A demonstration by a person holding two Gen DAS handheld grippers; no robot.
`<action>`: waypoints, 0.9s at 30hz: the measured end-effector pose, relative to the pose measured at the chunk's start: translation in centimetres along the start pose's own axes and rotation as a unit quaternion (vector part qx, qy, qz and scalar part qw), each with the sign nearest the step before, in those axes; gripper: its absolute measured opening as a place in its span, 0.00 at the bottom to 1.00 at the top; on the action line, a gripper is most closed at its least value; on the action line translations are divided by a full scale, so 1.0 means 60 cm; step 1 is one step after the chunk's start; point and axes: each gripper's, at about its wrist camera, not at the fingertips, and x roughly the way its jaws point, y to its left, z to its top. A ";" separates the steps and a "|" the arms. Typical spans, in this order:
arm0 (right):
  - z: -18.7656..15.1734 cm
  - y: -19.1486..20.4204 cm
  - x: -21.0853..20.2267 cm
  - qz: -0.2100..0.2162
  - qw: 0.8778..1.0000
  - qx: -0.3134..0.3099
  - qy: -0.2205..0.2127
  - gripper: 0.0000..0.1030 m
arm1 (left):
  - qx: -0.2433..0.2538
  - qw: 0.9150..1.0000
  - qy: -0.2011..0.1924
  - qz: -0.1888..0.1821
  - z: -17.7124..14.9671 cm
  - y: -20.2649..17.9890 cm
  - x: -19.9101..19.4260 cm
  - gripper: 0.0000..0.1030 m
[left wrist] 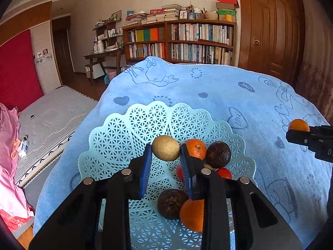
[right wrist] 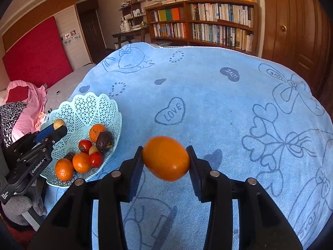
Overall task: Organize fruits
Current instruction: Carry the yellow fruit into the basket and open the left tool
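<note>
My left gripper (left wrist: 165, 153) was closed on a small yellowish-brown fruit (left wrist: 165, 148), pinched between the two blue pads (left wrist: 145, 166) at their tips. It hung above the pale green lattice basket (left wrist: 116, 137), clear of the fruit lying inside. My right gripper (right wrist: 165, 158) was clamped on an orange (right wrist: 165, 158), a finger pressed to each side, and held it up off the blue towel (right wrist: 208, 95), well apart from the basket and to its right.

In the basket lay three more oranges; the farthest (right wrist: 97, 132) touched a dark wrinkled fruit (right wrist: 105, 138). Two red tomatoes (right wrist: 85, 145) sat among them, and a small pale fruit (right wrist: 93, 149) showed between the tomatoes. A second dark fruit (left wrist: 170, 203) sat near the front, against an orange (left wrist: 192, 215).

The towel covered the whole work surface; it was printed with hearts, the word LOVE, bows and a cartoon figure. The basket stood near its left edge. Beside that edge was a grey mattress (left wrist: 52, 116) with pink bedding (left wrist: 8, 156) on it, and a red padded panel (left wrist: 18, 68) on the wall behind. At the back stood a wooden bookshelf (left wrist: 181, 41) full of books, a small desk (left wrist: 104, 56) to its left, and a brown wooden door (left wrist: 270, 31) to its right.
</note>
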 end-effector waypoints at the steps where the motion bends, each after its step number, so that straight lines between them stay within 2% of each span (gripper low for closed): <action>1: 0.003 0.008 0.001 0.003 1.000 -0.005 0.000 0.40 | -0.001 1.000 0.000 0.000 -0.002 0.002 0.000 0.27; 11: 0.015 0.087 0.016 0.025 0.999 -0.045 0.005 0.40 | -0.019 1.000 -0.005 -0.003 -0.003 0.027 -0.003 0.27; 17: 0.013 0.110 0.021 0.032 0.998 -0.054 0.008 0.40 | -0.024 1.000 -0.011 -0.005 -0.002 0.033 -0.010 0.29; 18: 0.013 0.112 0.022 0.033 0.998 -0.055 0.009 0.40 | -0.023 1.000 -0.011 -0.006 -0.002 0.033 -0.010 0.36; 19: 0.012 0.114 0.022 0.034 0.998 -0.056 0.009 0.40 | -0.024 1.000 -0.012 -0.004 -0.002 0.033 -0.012 0.53; 21: 0.012 0.117 0.022 0.035 0.998 -0.057 0.009 0.40 | -0.027 0.999 -0.025 0.009 -0.002 0.034 -0.018 0.64; 25: 0.014 0.122 0.022 0.037 0.998 -0.059 0.008 0.40 | -0.035 0.999 -0.030 0.010 0.001 0.041 -0.025 0.65; 27: 0.016 0.126 0.023 0.038 0.997 -0.060 0.007 0.40 | -0.039 0.999 -0.031 0.012 0.002 0.045 -0.028 0.69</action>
